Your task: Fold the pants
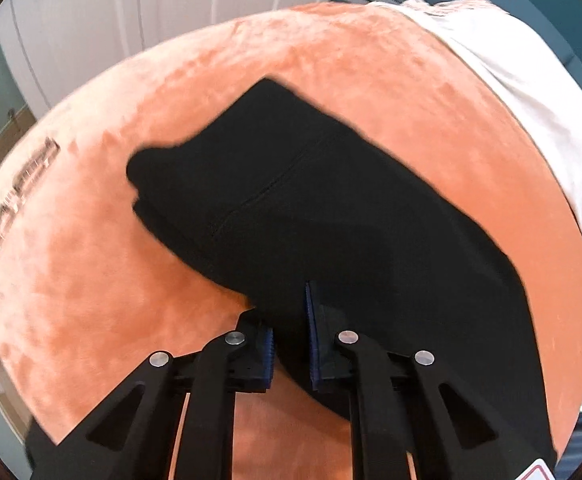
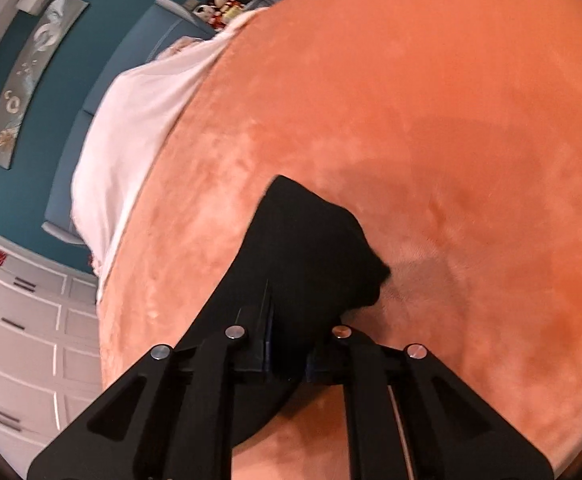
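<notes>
The left gripper is clamped on the near edge of the black pants, cloth bunched between its 2 blue pads. The right gripper likewise pinches a fold of the pants, though black on black makes its pads hard to read. The pants lie partly folded on the orange blanket, a white sheet beyond. To fold well, both hands should probably lift evenly, keep the edge taut and lay it square.

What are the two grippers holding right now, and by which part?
Both pinch the black pants: left gripper and right gripper each on a near edge.
</notes>
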The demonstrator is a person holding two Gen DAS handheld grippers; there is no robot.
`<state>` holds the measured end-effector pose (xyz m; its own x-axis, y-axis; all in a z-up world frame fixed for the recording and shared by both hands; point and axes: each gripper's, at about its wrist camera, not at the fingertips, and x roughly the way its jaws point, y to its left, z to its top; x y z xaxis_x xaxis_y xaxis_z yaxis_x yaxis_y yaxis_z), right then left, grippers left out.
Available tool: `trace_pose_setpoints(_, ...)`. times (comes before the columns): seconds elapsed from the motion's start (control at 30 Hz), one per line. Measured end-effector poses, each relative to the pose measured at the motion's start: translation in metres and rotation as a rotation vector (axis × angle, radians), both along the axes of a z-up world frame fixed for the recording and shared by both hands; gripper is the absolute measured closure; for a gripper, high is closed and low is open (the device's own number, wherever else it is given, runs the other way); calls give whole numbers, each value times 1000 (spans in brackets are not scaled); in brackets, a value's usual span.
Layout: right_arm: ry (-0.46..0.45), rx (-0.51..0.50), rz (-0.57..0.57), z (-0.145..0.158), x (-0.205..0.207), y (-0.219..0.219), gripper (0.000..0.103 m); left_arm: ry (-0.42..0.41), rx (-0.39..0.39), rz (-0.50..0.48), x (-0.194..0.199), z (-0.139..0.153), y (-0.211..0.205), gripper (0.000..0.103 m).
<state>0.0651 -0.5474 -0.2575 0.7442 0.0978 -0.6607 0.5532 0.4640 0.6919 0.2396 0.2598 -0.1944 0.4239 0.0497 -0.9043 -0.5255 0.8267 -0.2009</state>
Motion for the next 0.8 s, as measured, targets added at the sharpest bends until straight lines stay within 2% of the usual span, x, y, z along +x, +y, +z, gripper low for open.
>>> trace_pose_setpoints(0.17,36,-72,54,32,-17,-14,93,34,-49,-73,-26,22,-4,92)
trace_pose_setpoints(0.23,67,-87,35,36,-29,-25,93,65,-75,-100,-37,21,-9,92)
trace_pose_setpoints(0.3,120,-101,36,29,-38,-34,93,114,-46,-142,-49,12,-18,91)
trace_pose_setpoints(0.4,235,-95,82,-9,-42,-39,91,189,74,-190,-55,-18,-44,86)
trace_pose_setpoints(0.43,254,-70,82,-23,-42,-39,90,195,103,-182,-57,-24,-47,83)
trace_pose_setpoints(0.47,234,-47,70,-34,-45,-39,89,195,138,-165,-62,-26,-51,77)
trace_pose_setpoints(0.5,200,-48,50,-35,-49,-39,89,196,175,-156,-64,-24,-54,71)
trace_pose_setpoints(0.53,186,-50,36,-34,-51,-38,87,194,231,-145,-67,-19,-59,58)
trace_pose_setpoints(0.57,186,-56,29,-33,-51,-36,85,185,318,-129,-72,-10,-65,44)
trace_pose_setpoints(0.63,202,-108,30,-23,-48,-31,88,151,450,-116,-84,8,-76,35)
trace_pose_setpoints(0.7,171,-222,67,9,-40,-10,90,72,534,-142,-94,31,-91,34)
trace_pose_setpoints(0.77,96,-331,154,53,-25,25,90,19,551,-180,-100,45,-105,18)
trace_pose_setpoints(0.8,54,-375,202,72,-17,48,90,2,538,-202,-101,48,-112,17)
